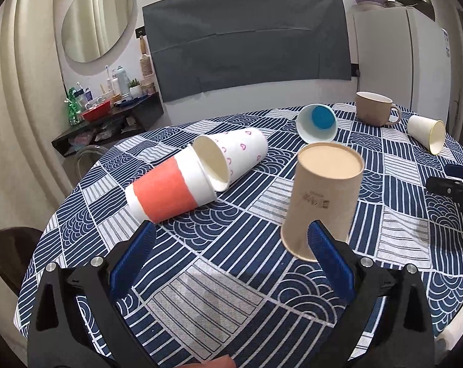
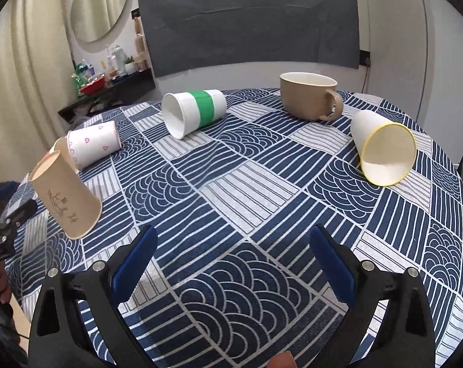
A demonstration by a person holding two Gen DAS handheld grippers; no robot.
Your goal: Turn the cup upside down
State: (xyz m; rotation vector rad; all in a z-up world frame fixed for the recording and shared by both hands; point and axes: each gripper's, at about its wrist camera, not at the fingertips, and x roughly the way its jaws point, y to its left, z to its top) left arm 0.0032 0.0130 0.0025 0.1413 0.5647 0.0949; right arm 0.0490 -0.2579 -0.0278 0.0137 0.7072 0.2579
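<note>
A tan paper cup stands upside down on the patterned tablecloth, its flat base up, leaning a little; it also shows at the left of the right wrist view. My left gripper is open and empty; its right finger is just in front of the cup's rim, and whether it touches I cannot tell. My right gripper is open and empty over bare cloth, well right of the tan cup.
Lying on their sides: an orange-banded cup, a pink-heart cup, a green-banded cup and a yellow-rimmed cup. A brown mug stands upright at the back. The round table's edge is near left.
</note>
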